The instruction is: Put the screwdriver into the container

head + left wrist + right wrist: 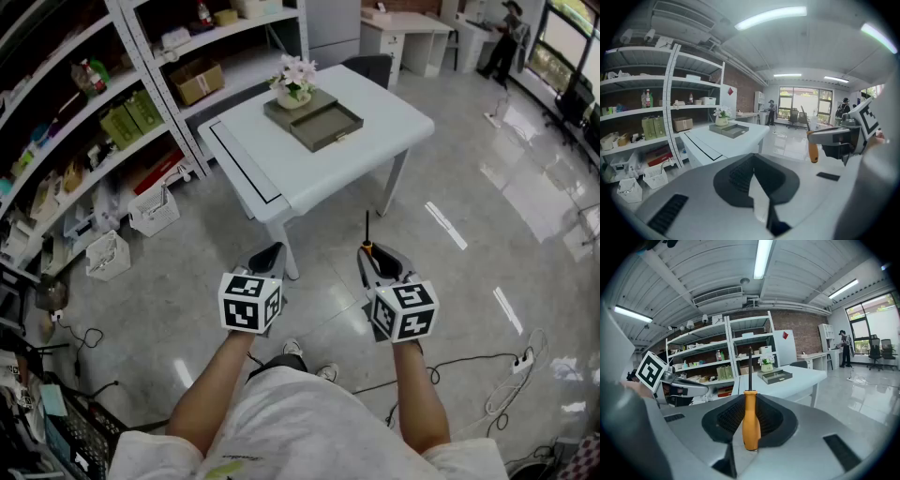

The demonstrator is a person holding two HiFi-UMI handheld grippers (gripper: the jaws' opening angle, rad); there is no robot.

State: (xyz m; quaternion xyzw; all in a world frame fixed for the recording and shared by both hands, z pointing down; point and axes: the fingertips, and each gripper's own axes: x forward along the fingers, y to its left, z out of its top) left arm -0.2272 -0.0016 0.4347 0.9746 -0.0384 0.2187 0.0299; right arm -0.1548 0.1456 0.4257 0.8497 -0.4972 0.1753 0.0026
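Note:
My right gripper point(372, 255) is shut on a screwdriver point(750, 423) with an orange handle and a thin dark shaft pointing up and forward point(367, 228). The same screwdriver handle point(813, 152) shows at the right of the left gripper view. My left gripper point(268, 257) is shut and holds nothing. The container, a shallow grey tray point(324, 125), lies on the white table point(375, 131) ahead, well beyond both grippers. It also appears as a grey tray point(777, 376) in the right gripper view and as a grey tray point(732, 131) in the left gripper view.
A pot of pink flowers point(294, 82) stands on a flat grey board just behind the tray. White shelving point(112, 122) with boxes and bottles runs along the left. White baskets point(153, 210) sit on the floor. Cables point(511, 370) lie at the right. A person point(507, 37) stands far back.

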